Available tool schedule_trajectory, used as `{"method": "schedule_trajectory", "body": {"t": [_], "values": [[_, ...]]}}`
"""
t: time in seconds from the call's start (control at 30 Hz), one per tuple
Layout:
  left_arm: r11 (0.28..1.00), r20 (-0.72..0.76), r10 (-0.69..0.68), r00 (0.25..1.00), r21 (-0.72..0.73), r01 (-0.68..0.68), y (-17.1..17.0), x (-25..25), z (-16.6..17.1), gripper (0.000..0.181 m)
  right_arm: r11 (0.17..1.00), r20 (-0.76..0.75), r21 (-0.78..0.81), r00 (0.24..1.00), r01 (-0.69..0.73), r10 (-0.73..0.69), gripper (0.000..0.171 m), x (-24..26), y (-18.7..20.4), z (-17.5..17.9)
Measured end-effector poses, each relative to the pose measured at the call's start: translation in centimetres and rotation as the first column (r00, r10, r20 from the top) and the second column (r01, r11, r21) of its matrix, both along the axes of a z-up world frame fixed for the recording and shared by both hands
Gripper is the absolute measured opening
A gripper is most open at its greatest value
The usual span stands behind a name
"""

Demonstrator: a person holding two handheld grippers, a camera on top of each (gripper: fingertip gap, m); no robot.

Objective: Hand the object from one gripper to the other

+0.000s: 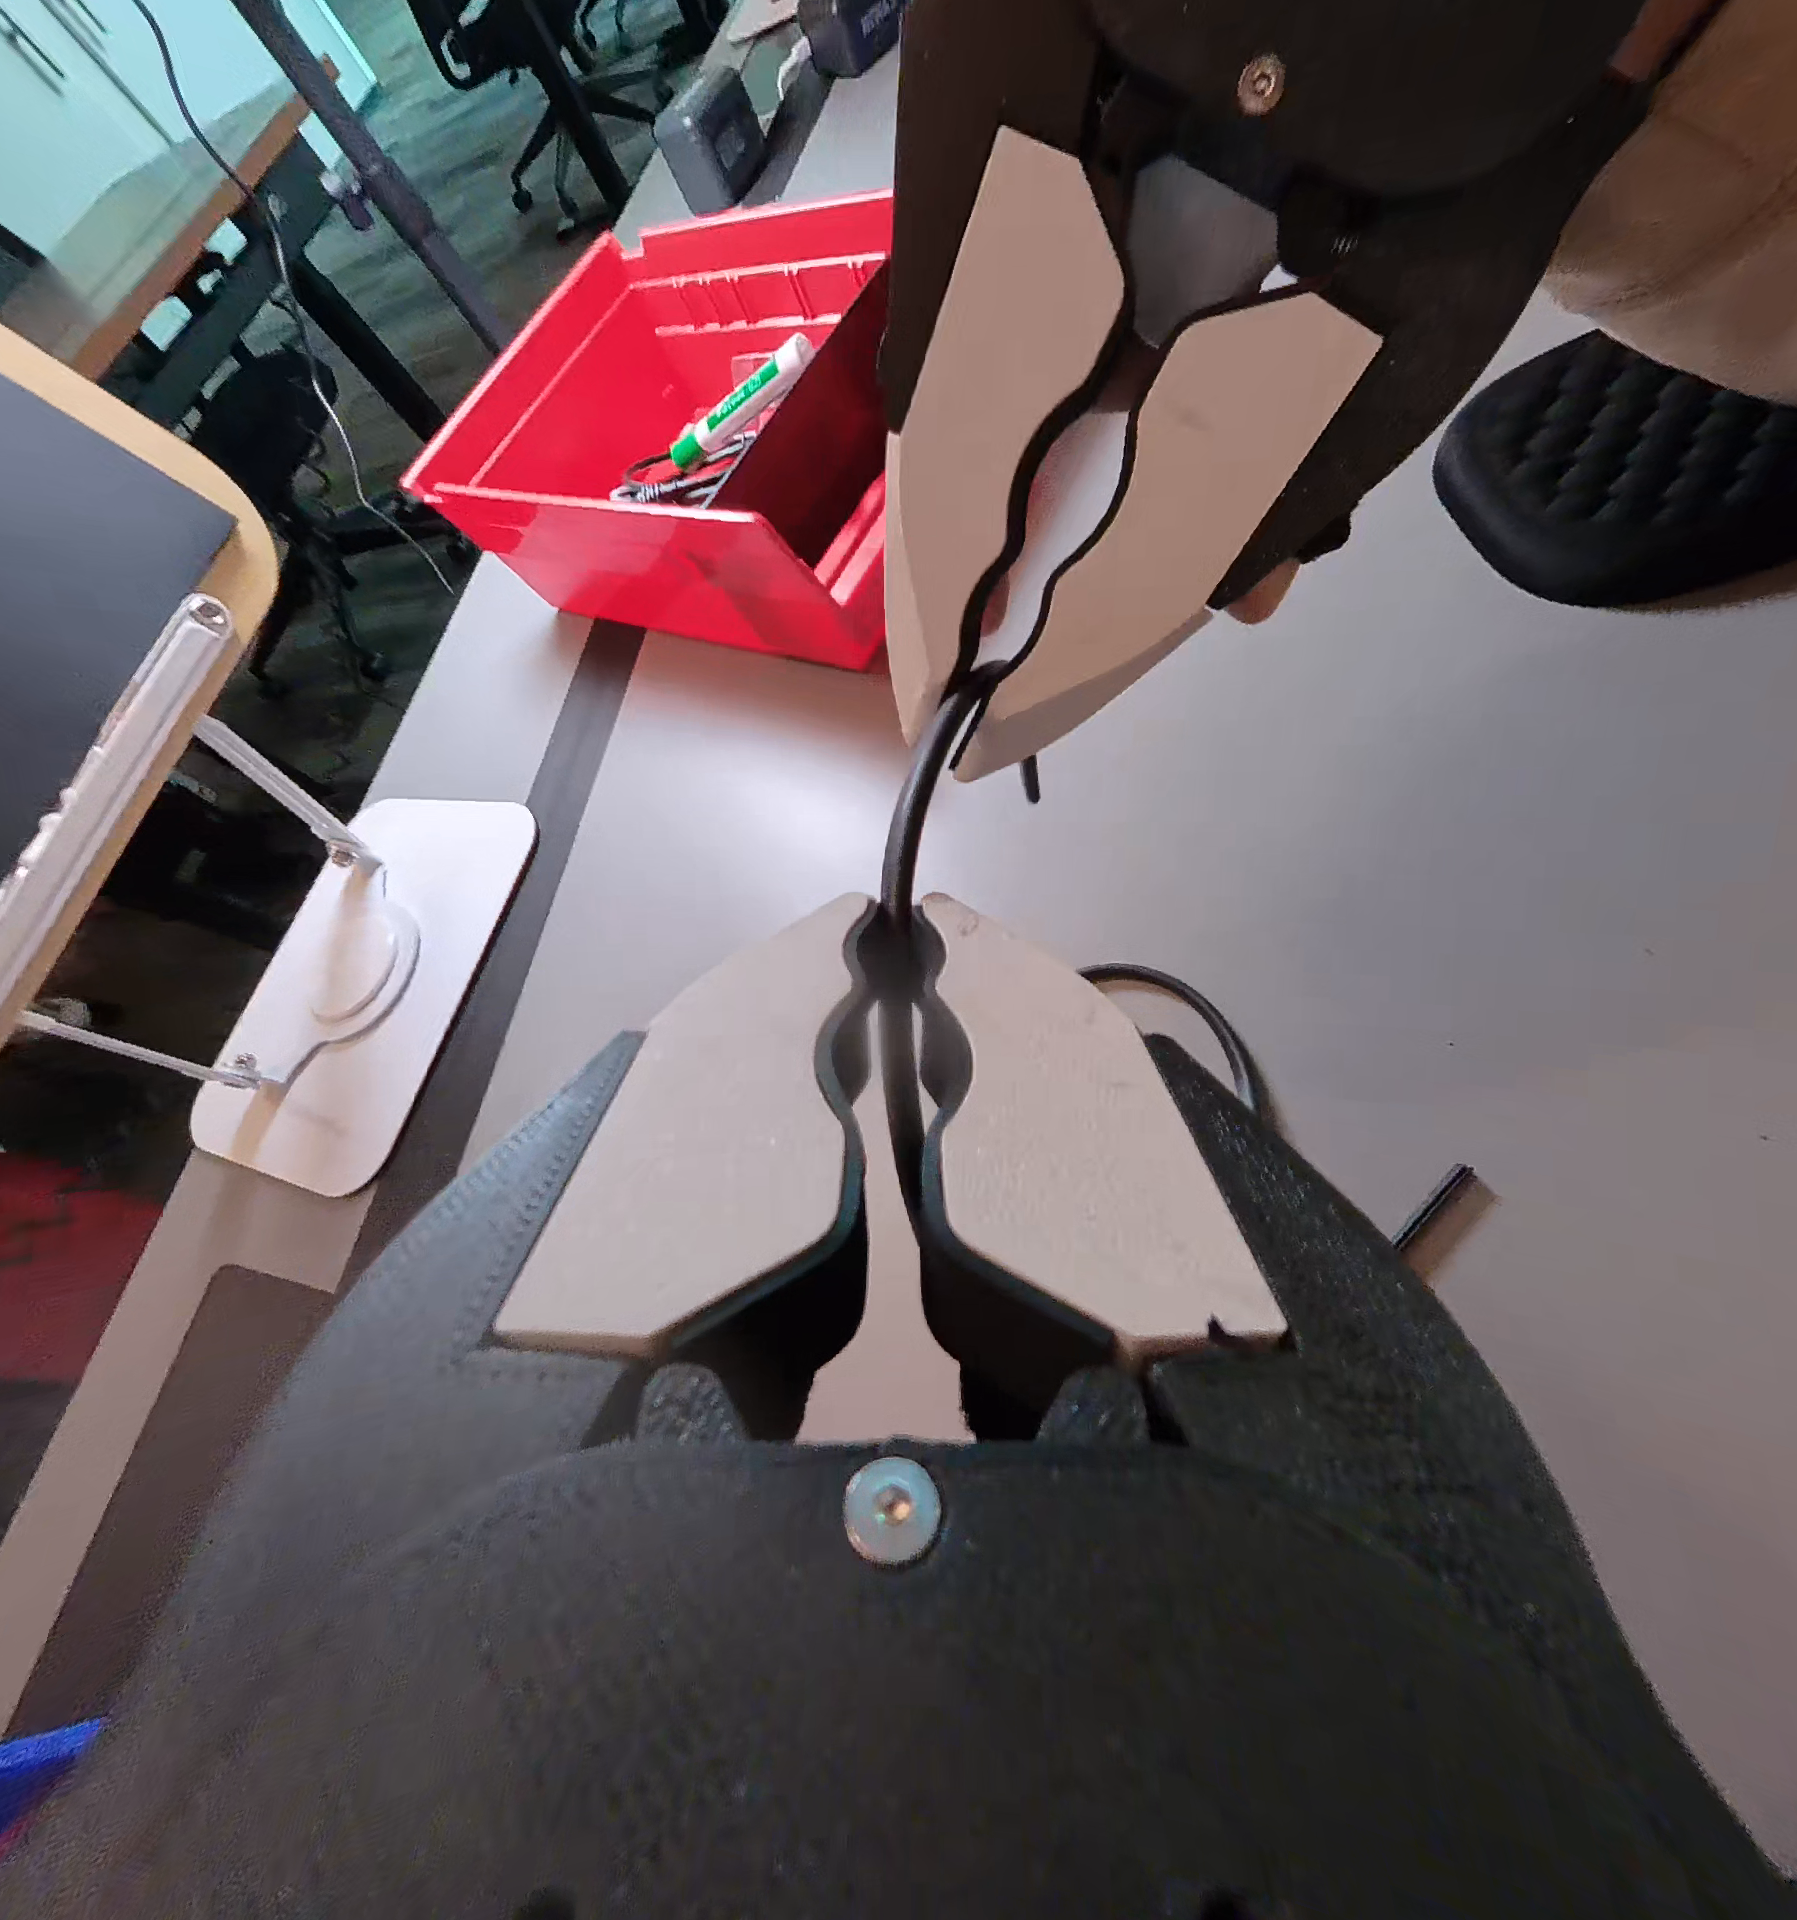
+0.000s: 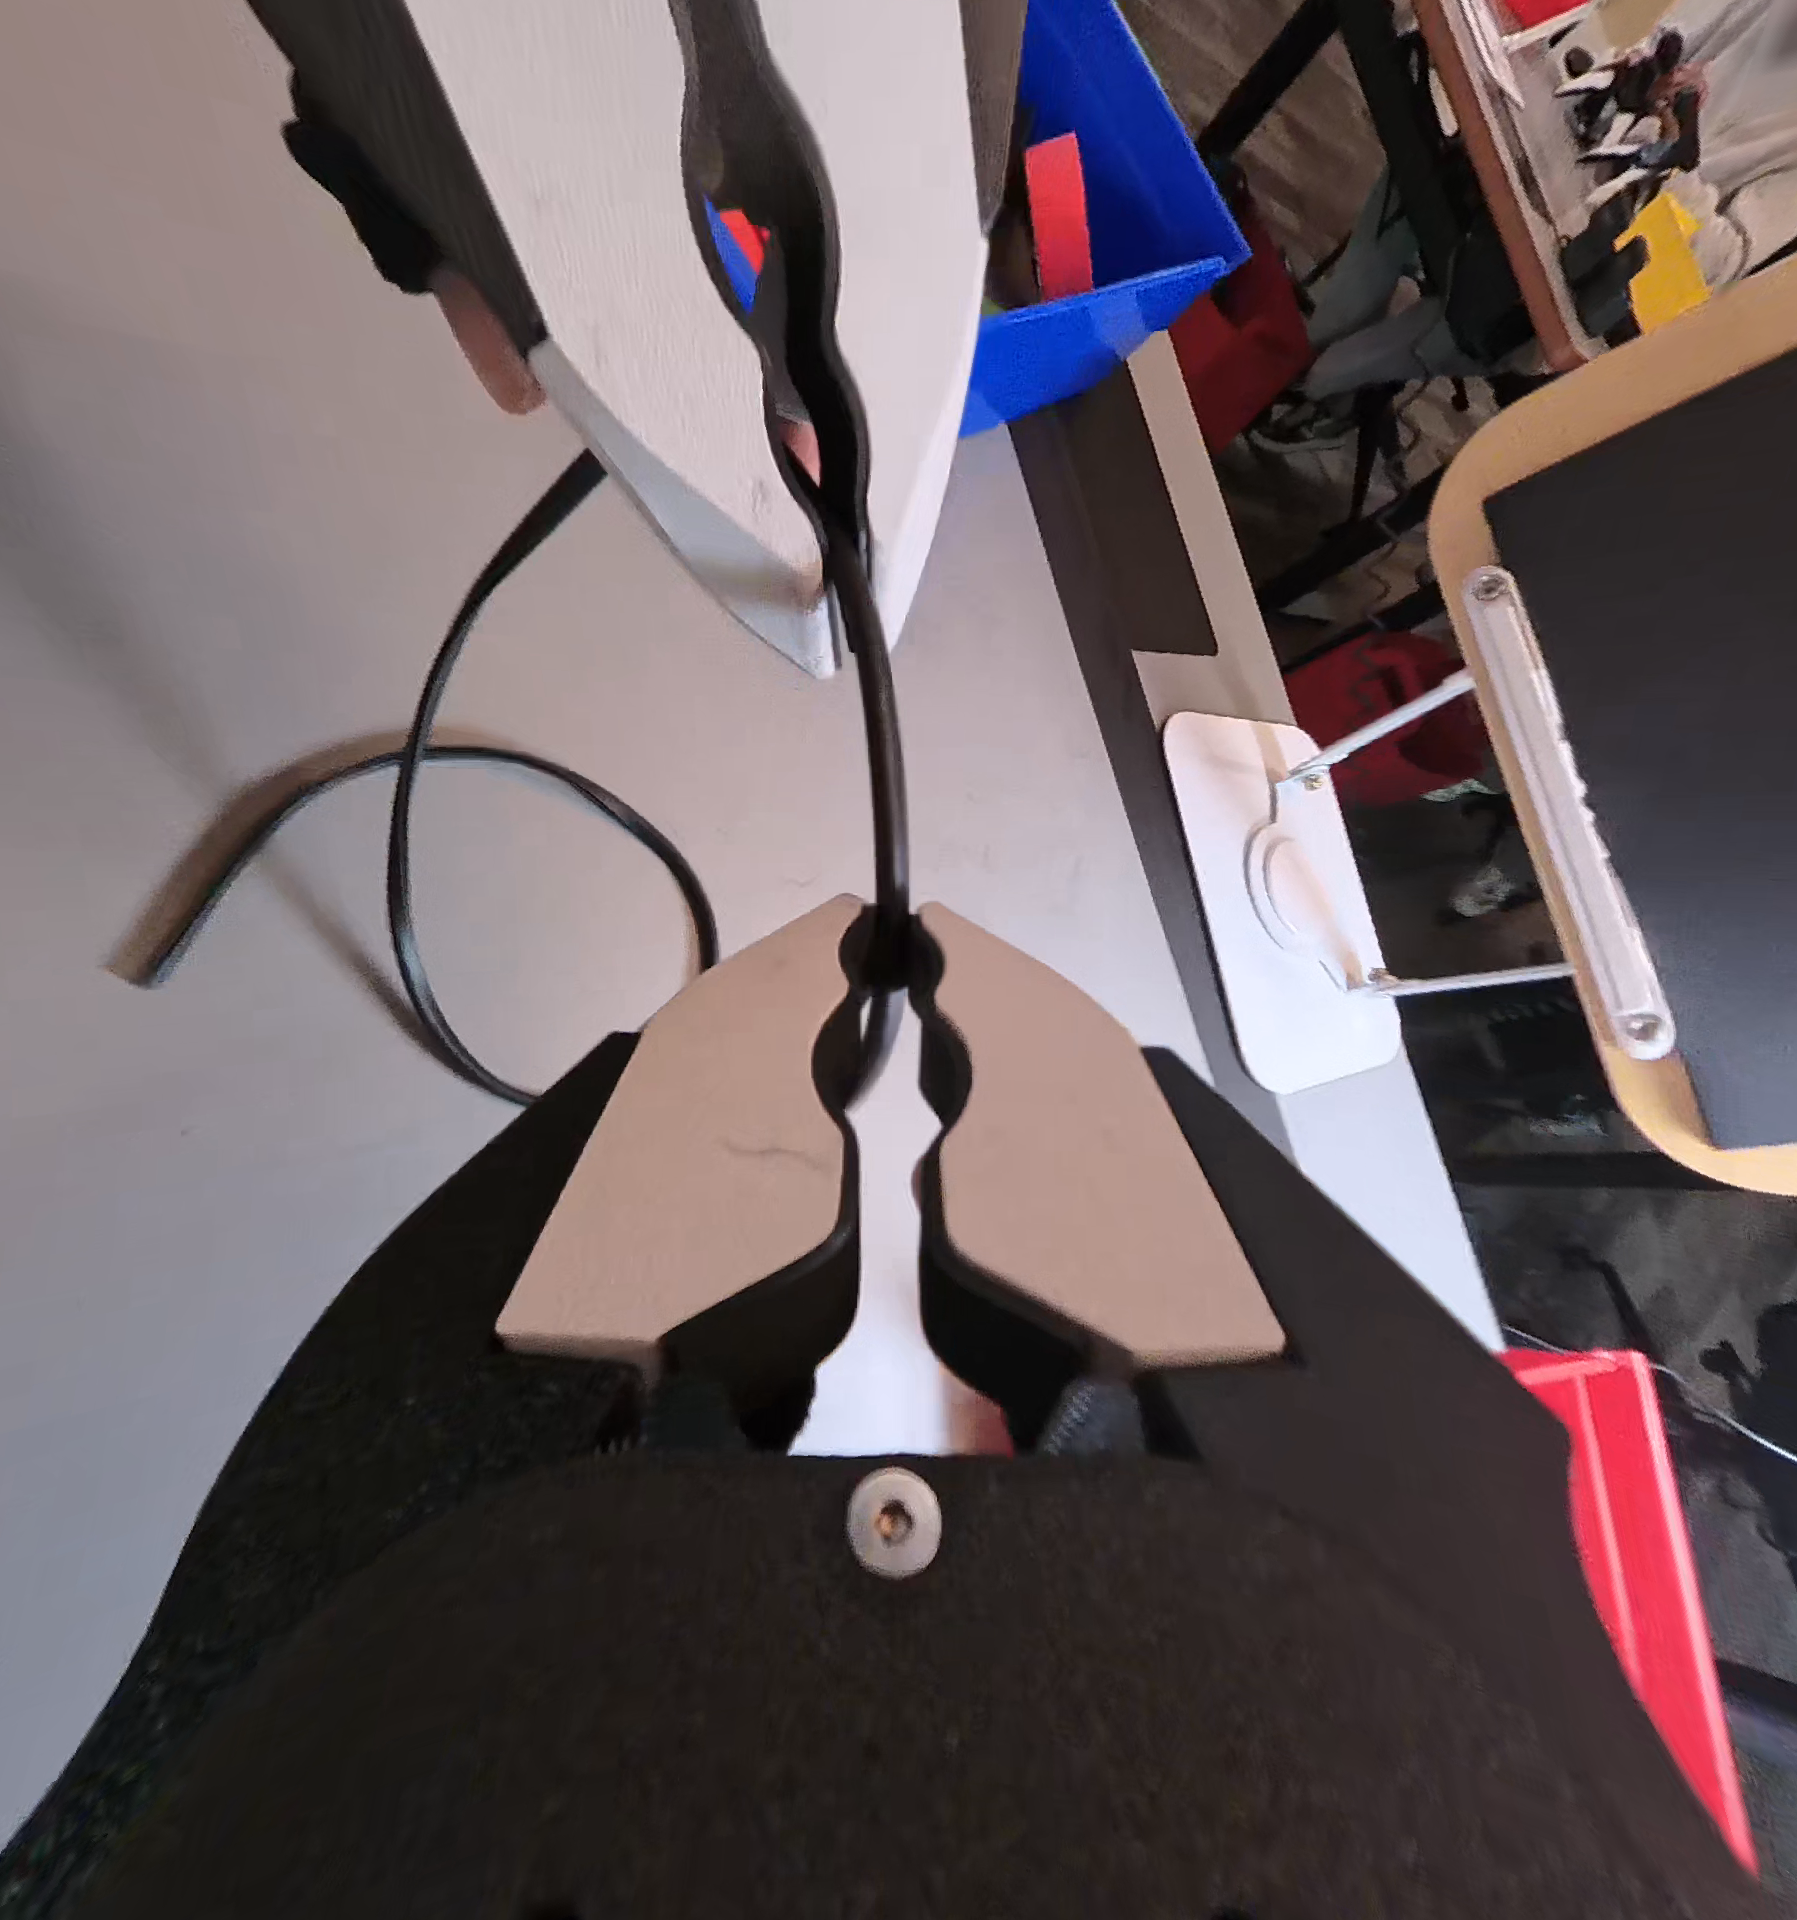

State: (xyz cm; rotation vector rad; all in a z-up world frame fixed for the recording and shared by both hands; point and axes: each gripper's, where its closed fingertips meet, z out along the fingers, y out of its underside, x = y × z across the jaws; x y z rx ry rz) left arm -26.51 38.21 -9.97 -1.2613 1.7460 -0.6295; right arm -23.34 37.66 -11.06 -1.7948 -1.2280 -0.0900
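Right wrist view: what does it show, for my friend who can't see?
Two grippers, the right gripper and left gripper, both pinch one black cable above a grey table. Its loose end loops on the table.

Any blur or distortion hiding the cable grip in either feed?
Left wrist view: sharp on cable, which both grippers pinch; wide-angle bend toward the edges. Right wrist view: loose cable end smeared by motion blur, left gripper slightly soft.

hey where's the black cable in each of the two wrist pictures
Left wrist view: the black cable runs up the centre, from the left tongs to the right tongs.
Right wrist view: centre again, looping left over the table.
Shared landmark: the white stand base.
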Motion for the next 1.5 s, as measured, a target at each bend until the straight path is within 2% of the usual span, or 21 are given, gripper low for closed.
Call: {"method": "schedule_trajectory", "body": {"t": [0.07,0.13,0.27,0.4,0.47,0.53,0.6,0.7,0.8,0.83,0.87,1.17,1.27,1.33,1.5], "values": [[1.0,-0.014,0.012,1.0,-0.002,-0.012,0.2,0.1,-0.4,0.008,1.0,0.018,-0.004,1.0,0.021,-0.021,0.005,0.1,0.2,-0.2],[1.0,-0.005,0.003,1.0,-0.001,-0.003,-0.4,0.7,-0.4,0.025,1.0,0.047,-0.004,0.999,0.016,-0.016,0.005,0.0,0.1,-0.5],[0.998,-0.013,-0.03,0.999,0.046,0.03,-1.5,1.7,-0.7,0.006,1.0,0.051,0.0,0.999,-0.001,0.001,0.004,-1.0,-0.2,-0.6],[1.0,0.035,-0.026,0.999,0.009,0.026,-1.1,1.2,0.3,0.006,1.0,-0.017,0.026,1.0,-0.004,0.004,0.006,-0.7,-0.1,0.5],[1.0,0.064,-0.019,0.998,-0.013,0.019,-0.6,0.7,0.9,0.006,0.999,-0.01,0.027,1.0,0.03,-0.03,0.018,0.4,0.3,0.6],[1.0,0.074,0.002,0.997,-0.026,-0.001,0.0,0.2,1.2,0.006,1.0,-0.029,0.011,0.999,0.029,-0.029,0.006,0.7,0.4,0.5],[0.999,0.074,0.032,0.997,-0.01,-0.031,0.7,0.1,1.1,0.007,1.0,-0.043,0.007,0.999,0.024,-0.024,0.005,0.4,0.4,0.6],[1.0,0.081,0.028,0.996,0.0,-0.029,0.3,0.6,1.1,0.025,0.999,0.0,0.027,1.0,0.026,-0.026,0.005,0.1,0.4,0.4],[0.999,0.041,-0.013,0.999,0.043,0.011,-1.0,1.5,0.3,0.02,1.0,0.02,0.028,1.0,0.01,-0.011,0.006,-0.6,0.1,0.1],[0.998,0.028,-0.012,1.0,0.066,0.01,-1.1,1.6,0.0,0.009,0.999,0.015,0.033,1.0,0.002,-0.002,0.006,-0.9,0.0,0.2],[0.997,0.025,-0.016,1.0,0.077,0.014,-1.1,1.7,-0.1,0.006,0.999,0.01,0.038,1.0,-0.006,0.006,0.006,-1.1,-0.1,0.3],[1.0,0.051,-0.007,0.999,0.006,0.007,-0.4,0.2,0.8,0.006,0.999,-0.035,0.041,0.999,0.014,-0.013,0.006,0.1,0.4,0.9],[0.999,0.062,-0.021,0.998,0.03,0.019,-1.0,0.9,0.8,0.023,0.998,0.002,0.055,1.0,-0.01,0.009,0.006,-0.7,0.2,0.6],[0.998,0.036,-0.023,0.999,0.057,0.02,-1.3,1.3,0.4,0.008,0.998,0.008,0.067,1.0,-0.02,0.019,0.006,-1.3,-0.1,0.7],[0.998,0.08,-0.017,0.997,0.054,0.012,-0.8,0.8,1.4,0.006,0.993,-0.064,0.116,0.997,-0.035,0.043,0.007,-1.2,-0.3,2.5]]}}
